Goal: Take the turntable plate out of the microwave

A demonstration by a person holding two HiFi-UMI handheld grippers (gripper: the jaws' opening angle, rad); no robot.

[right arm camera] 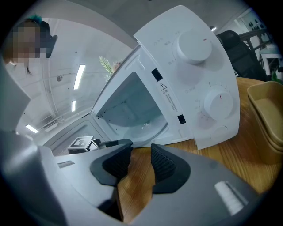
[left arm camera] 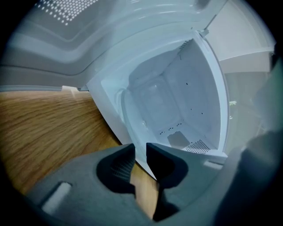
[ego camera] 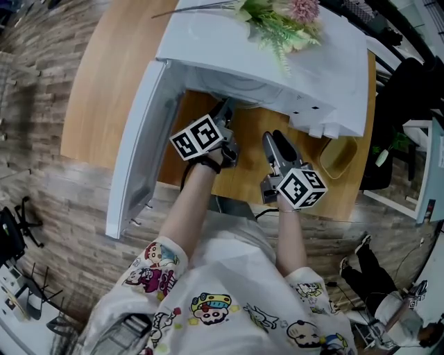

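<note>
The white microwave (ego camera: 326,76) stands on a wooden table with its door (ego camera: 139,152) swung open to the left. My left gripper (ego camera: 227,106) reaches into the cavity's mouth. In the left gripper view its jaws (left arm camera: 140,152) stand almost together, and the rim of the clear turntable plate (left arm camera: 126,108) runs down into the narrow gap between them. The plate lies low in the cavity and is hard to make out. My right gripper (ego camera: 272,139) hovers over bare wood in front of the control panel (right arm camera: 199,79), jaws (right arm camera: 141,154) open with nothing between them.
Artificial flowers (ego camera: 281,21) lie on top of the microwave. A shallow yellow tray (ego camera: 338,157) sits on the table right of the microwave, also in the right gripper view (right arm camera: 265,119). The table's front edge (ego camera: 208,187) is close to my body. Office chairs stand around.
</note>
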